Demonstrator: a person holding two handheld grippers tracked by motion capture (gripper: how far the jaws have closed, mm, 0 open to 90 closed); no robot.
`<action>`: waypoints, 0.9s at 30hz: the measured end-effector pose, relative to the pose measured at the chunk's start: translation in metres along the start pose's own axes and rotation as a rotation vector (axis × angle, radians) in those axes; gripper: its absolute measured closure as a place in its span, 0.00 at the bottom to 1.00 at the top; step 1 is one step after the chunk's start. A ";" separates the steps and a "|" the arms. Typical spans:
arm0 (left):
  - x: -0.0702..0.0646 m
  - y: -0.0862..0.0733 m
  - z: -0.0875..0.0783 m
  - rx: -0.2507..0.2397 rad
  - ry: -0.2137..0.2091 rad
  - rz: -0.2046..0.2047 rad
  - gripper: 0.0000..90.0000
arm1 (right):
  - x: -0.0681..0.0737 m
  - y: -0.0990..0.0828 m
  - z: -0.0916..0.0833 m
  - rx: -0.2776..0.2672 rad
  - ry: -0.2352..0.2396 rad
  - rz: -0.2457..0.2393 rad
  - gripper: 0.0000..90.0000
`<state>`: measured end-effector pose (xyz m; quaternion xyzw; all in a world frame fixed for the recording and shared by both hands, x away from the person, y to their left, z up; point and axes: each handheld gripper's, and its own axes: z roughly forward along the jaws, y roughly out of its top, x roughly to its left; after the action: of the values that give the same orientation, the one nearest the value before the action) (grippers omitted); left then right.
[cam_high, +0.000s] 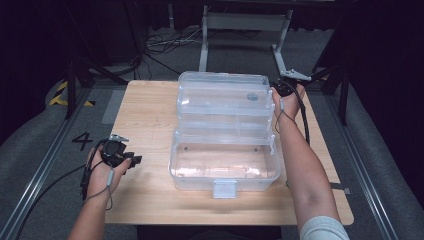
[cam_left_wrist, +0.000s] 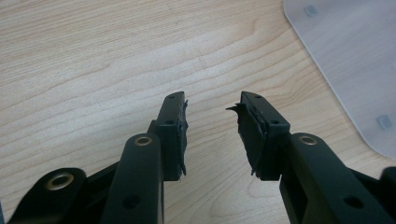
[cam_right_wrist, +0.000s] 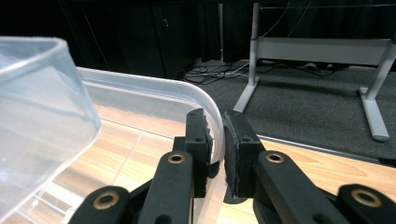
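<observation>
My right claw (cam_right_wrist: 217, 140) is nearly closed, its two black jaws pinching the thin clear rim of the open lid (cam_right_wrist: 154, 88) of the plastic box (cam_high: 225, 165); the curved corner of that rim runs right between the pads. From above, that claw (cam_high: 281, 90) sits at the far right corner of the raised lid (cam_high: 222, 92), which stands up behind the box's tiers, while the deep bottom tub lies nearer to me in the middle of the wooden table (cam_high: 145, 120). My left claw (cam_left_wrist: 212, 130) stands about half open with nothing between its jaws, just bare table under them. It rests (cam_high: 131, 161) near the table's left edge, well apart from the box, whose clear corner (cam_left_wrist: 355, 65) shows off to one side in the left gripper view.
</observation>
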<state>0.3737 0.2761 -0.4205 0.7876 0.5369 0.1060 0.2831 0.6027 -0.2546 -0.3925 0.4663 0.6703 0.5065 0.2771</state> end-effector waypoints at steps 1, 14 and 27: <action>0.000 0.000 0.000 0.000 0.000 0.000 0.69 | 0.000 0.000 0.000 0.002 -0.001 0.000 0.91; 0.001 0.000 -0.001 -0.002 0.003 0.001 0.70 | -0.001 -0.004 0.004 0.019 -0.002 -0.001 0.90; 0.001 0.000 -0.001 -0.004 -0.001 0.003 0.70 | -0.004 -0.010 0.008 0.027 -0.002 0.016 0.90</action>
<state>0.3734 0.2777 -0.4196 0.7878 0.5354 0.1073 0.2849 0.6072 -0.2551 -0.4052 0.4757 0.6730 0.4992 0.2676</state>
